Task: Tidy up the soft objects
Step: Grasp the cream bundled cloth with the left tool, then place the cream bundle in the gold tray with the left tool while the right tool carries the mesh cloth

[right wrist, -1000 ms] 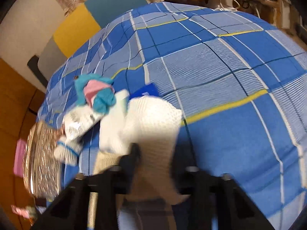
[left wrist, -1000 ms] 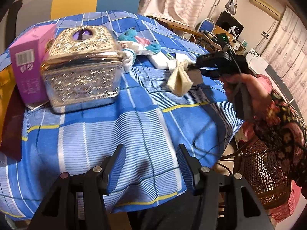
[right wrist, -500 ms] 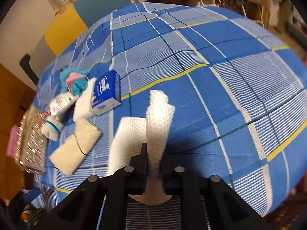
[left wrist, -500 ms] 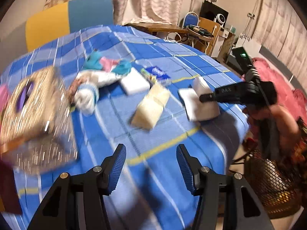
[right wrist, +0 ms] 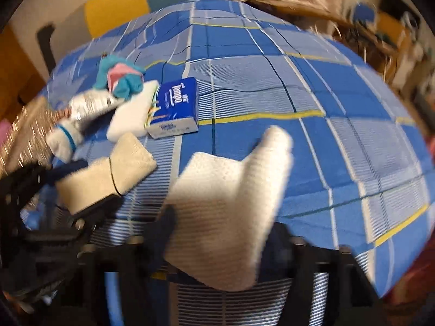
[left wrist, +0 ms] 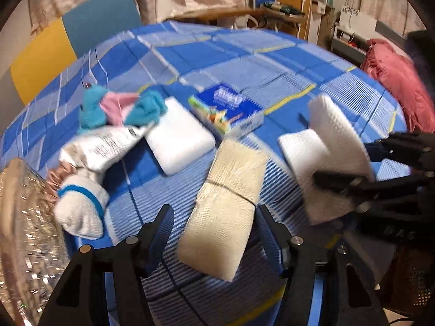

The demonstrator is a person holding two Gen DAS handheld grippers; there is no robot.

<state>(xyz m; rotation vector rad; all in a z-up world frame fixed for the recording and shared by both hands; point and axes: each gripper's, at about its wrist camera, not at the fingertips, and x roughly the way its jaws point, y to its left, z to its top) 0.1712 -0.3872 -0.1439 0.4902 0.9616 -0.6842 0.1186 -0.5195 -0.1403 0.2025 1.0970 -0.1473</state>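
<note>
The left hand-held gripper (left wrist: 212,231) hangs low over the near edge of the desk (left wrist: 244,54), its two blue-padded fingers (left wrist: 163,228) spread wide and gripping nothing. Between them, resting on the blue plaid cloth, lies a cream sponge (left wrist: 225,203) bound by a dark band; whether the pads touch it cannot be told.

The right hand-held gripper (left wrist: 353,168) enters the left view from 3 o'clock. It is clamped on a folded white towel (left wrist: 334,157), which stands up off the cloth in two flaps. In the right view the same towel (right wrist: 231,203) fills the centre and hides most of the fingers, so the pinch is read from the left view.

The remaining soft items sit in a cluster toward 10 o'clock of the cream sponge in the left view. A white foam block (left wrist: 176,135) lies just beside a blue tissue pack (left wrist: 228,108). A teal-and-pink cloth (left wrist: 119,106) touches the far corner of the block. A printed tube (left wrist: 103,146) lies against that cloth, and a white sock with a blue band (left wrist: 81,206) sits at its near end. A glittering box (left wrist: 24,231) occupies the 9 o'clock edge, blurred.

A yellow-and-blue chair (left wrist: 76,32) stands beyond the desk.
</note>
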